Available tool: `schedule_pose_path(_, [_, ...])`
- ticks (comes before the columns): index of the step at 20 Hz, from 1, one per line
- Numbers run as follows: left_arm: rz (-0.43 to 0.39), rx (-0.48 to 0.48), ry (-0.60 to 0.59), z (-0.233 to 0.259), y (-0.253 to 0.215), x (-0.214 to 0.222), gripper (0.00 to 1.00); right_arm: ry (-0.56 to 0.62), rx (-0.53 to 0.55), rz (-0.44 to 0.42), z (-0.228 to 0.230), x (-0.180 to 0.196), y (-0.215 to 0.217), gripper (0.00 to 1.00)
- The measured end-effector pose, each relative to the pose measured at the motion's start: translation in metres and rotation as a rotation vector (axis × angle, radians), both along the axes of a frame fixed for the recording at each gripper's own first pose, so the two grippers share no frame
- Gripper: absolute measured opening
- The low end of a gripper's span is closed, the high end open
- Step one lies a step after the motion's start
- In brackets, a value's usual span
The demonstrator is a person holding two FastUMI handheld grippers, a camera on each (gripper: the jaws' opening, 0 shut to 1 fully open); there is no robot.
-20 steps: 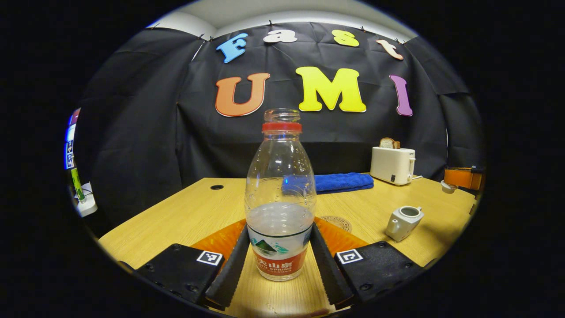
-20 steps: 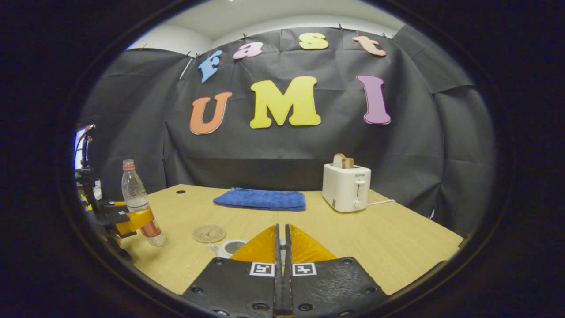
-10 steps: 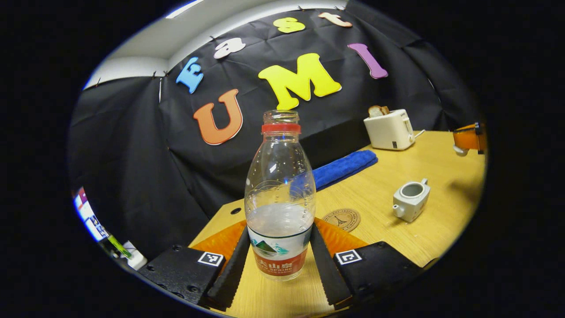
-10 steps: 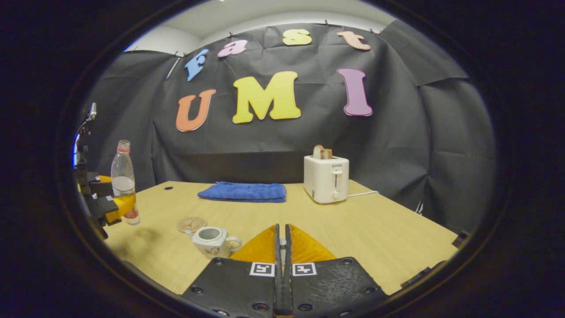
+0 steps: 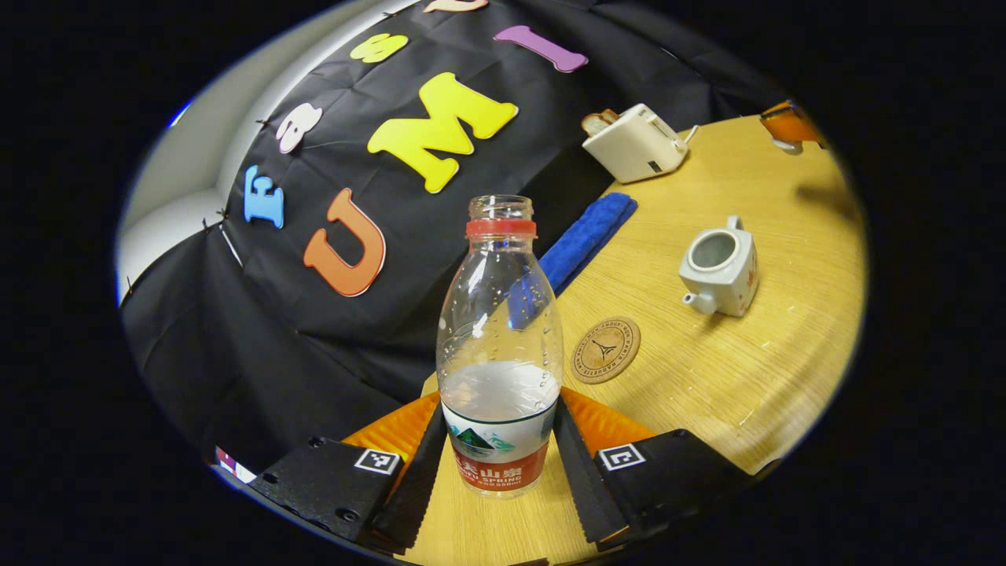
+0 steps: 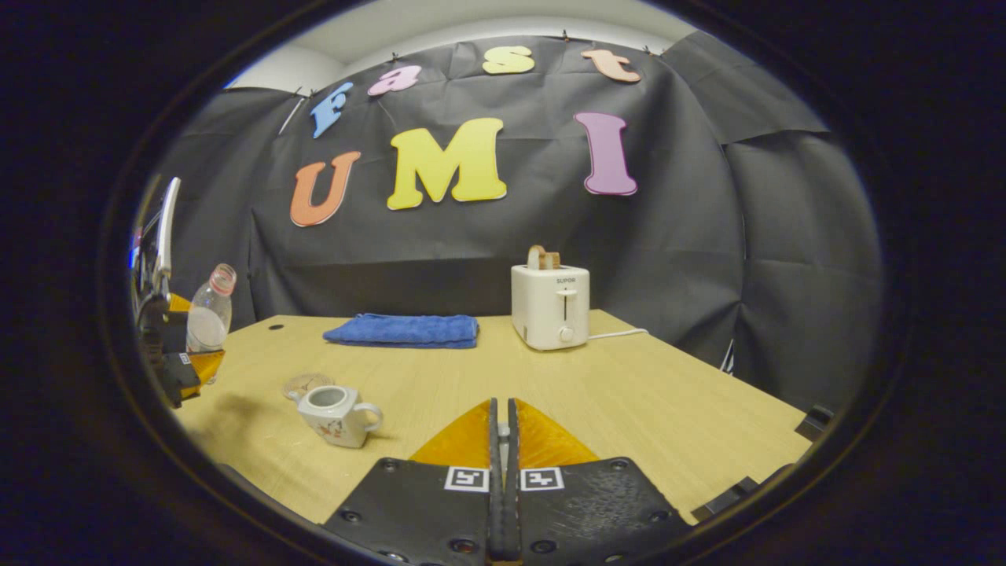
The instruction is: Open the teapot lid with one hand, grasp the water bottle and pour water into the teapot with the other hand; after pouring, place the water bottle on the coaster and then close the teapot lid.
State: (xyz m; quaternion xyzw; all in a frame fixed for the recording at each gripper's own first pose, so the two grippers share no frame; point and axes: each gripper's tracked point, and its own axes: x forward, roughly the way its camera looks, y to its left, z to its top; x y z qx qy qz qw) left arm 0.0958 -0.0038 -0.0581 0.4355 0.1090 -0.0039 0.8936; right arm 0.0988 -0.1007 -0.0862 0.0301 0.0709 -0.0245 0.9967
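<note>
My left gripper [image 5: 498, 407] is shut on the lower part of a clear water bottle [image 5: 500, 346], which is uncapped with a red neck ring and partly full. The bottle [image 6: 208, 314] hangs lifted and tilted over the table's left end in the right gripper view, with the left gripper [image 6: 177, 365] around it. The white teapot [image 5: 719, 267] stands with its top open, beside the round coaster [image 5: 605, 350]. My right gripper [image 6: 501, 405] is shut. In the left gripper view it holds the small white teapot lid [image 5: 783, 145] above the table, off to one side of the teapot [image 6: 334, 413].
A folded blue towel [image 6: 402, 330] lies at the back of the wooden table [image 6: 629, 393]. A white toaster [image 6: 548, 306] with bread in it stands to the towel's right, its cord trailing away. The coaster [image 6: 306, 384] lies just behind the teapot.
The left gripper has lifted the bottle and rolled it, so the table looks steeply slanted. The right gripper has drawn back to the right, and the teapot shows whole.
</note>
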Motion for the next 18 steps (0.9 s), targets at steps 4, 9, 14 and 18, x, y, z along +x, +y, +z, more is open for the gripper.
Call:
schedule_pose_path(4, [-0.008,0.148,0.03,-0.004,-0.006,0.005,0.76,-0.003,-0.002,0.002,0.001,0.002,-0.003,0.0])
schedule_pose_path(9, [-0.011,0.276,0.07,-0.009,-0.011,0.009,0.76,0.013,0.019,0.013,-0.003,0.003,0.0,0.0])
schedule_pose_path(14, [-0.045,0.468,0.122,-0.019,-0.022,0.013,0.76,0.006,0.015,0.036,-0.001,0.003,0.001,0.0])
schedule_pose_path(18, [-0.07,0.583,0.158,-0.025,-0.031,0.016,0.76,0.002,-0.023,-0.01,0.002,0.003,-0.014,0.0])
